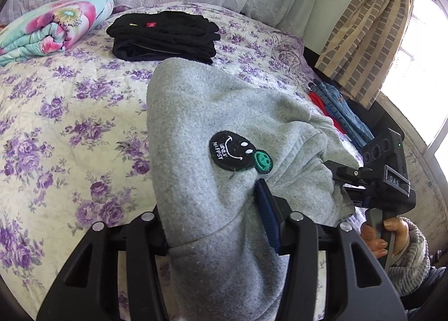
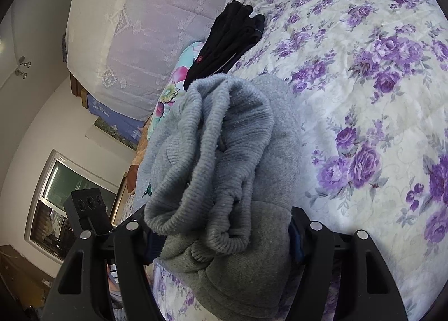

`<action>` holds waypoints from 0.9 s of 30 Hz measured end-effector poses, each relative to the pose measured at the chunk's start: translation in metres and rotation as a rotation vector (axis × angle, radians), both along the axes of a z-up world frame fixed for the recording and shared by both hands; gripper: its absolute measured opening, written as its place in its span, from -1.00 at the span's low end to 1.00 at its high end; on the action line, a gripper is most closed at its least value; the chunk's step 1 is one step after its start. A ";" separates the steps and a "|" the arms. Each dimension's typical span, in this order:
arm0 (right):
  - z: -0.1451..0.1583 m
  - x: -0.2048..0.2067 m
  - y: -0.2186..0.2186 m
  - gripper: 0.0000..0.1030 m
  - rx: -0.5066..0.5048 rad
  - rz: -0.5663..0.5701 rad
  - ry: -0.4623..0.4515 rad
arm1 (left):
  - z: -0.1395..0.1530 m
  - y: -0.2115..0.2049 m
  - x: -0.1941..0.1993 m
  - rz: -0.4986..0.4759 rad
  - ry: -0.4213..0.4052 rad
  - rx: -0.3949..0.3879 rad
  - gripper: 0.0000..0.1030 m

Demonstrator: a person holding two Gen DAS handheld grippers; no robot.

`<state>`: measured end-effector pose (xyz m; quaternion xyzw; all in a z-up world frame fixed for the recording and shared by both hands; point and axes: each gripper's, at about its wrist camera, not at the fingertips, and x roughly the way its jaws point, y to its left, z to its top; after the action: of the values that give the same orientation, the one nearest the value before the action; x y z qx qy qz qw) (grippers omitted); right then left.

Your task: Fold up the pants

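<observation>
Grey sweatpants (image 1: 201,114) with a black smiley patch (image 1: 231,150) are folded in a thick bundle and held above the bed. My left gripper (image 1: 221,225) is shut on one side of the bundle. My right gripper (image 2: 224,234) is shut on the other side, where the ribbed cuffs (image 2: 212,158) bunch up; it also shows in the left wrist view (image 1: 372,178) at the right, held by a hand. The fabric hides most of the fingers in both views.
The bed has a purple floral cover (image 1: 56,114). A stack of folded black clothes (image 1: 165,35) lies at its far side, beside a folded floral quilt (image 1: 47,27). Blue jeans and a red garment (image 1: 336,108) lie at the right edge. A curtain (image 1: 361,27) hangs by the window.
</observation>
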<state>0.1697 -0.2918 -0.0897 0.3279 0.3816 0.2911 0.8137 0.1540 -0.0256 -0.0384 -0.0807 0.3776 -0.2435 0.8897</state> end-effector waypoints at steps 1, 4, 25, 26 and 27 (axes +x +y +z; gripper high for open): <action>0.001 -0.001 0.000 0.34 -0.001 -0.001 -0.004 | 0.003 -0.001 -0.002 0.000 -0.011 0.010 -0.13; 0.006 -0.003 0.000 0.32 0.001 -0.001 -0.015 | 0.010 -0.005 -0.007 -0.002 -0.043 0.041 -0.15; 0.137 0.096 0.035 0.28 -0.043 0.035 -0.241 | 0.120 0.014 0.087 0.021 -0.215 0.077 -0.18; 0.149 0.114 0.039 0.28 -0.043 0.036 -0.257 | 0.128 0.015 0.102 0.025 -0.220 0.078 -0.18; 0.161 0.132 0.043 0.28 -0.042 0.036 -0.270 | 0.139 0.018 0.123 0.032 -0.229 0.082 -0.18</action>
<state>0.3019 -0.2487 0.0711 0.2616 0.2806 0.3391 0.8590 0.2769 -0.0077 0.1009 -0.0218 0.2820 -0.2211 0.9334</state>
